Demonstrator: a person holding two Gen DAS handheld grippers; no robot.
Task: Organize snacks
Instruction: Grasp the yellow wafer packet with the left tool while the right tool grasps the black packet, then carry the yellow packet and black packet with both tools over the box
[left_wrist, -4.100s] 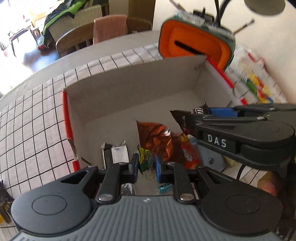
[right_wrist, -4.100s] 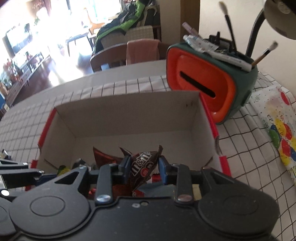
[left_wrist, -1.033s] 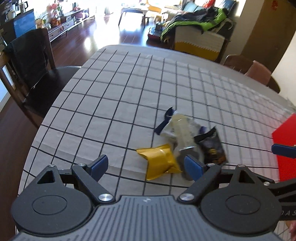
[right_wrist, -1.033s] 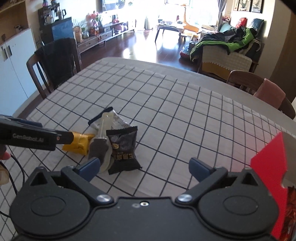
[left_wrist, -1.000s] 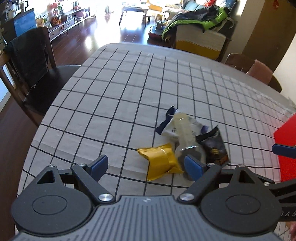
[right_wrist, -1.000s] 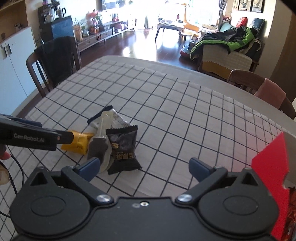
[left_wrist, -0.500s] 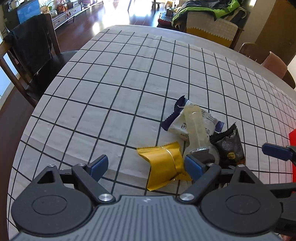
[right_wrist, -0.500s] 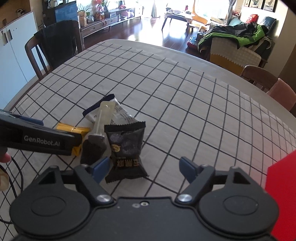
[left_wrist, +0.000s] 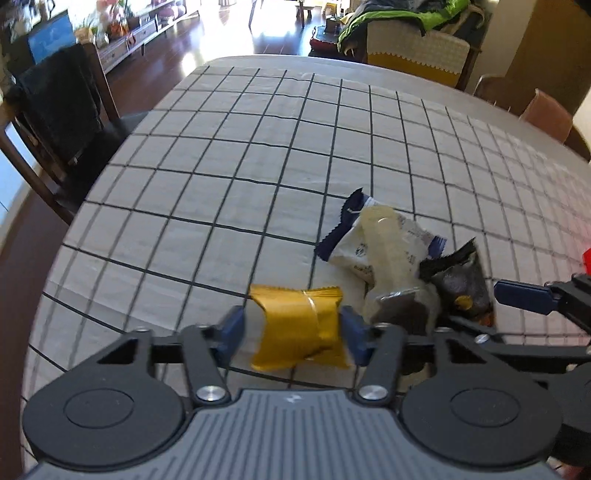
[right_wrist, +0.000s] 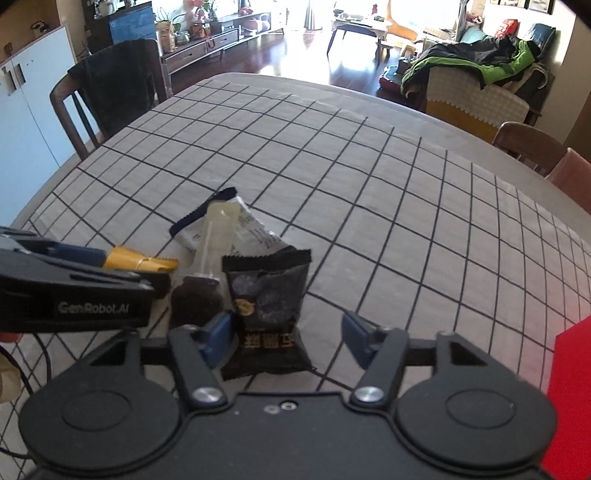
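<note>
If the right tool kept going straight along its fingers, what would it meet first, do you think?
Probably the black snack packet, already lying between the open fingers of the right tool; beyond it, the white wrapper.

Bright daylight from far windows, floor glare blown out, fisheye-bent edges, slight motion blur
</note>
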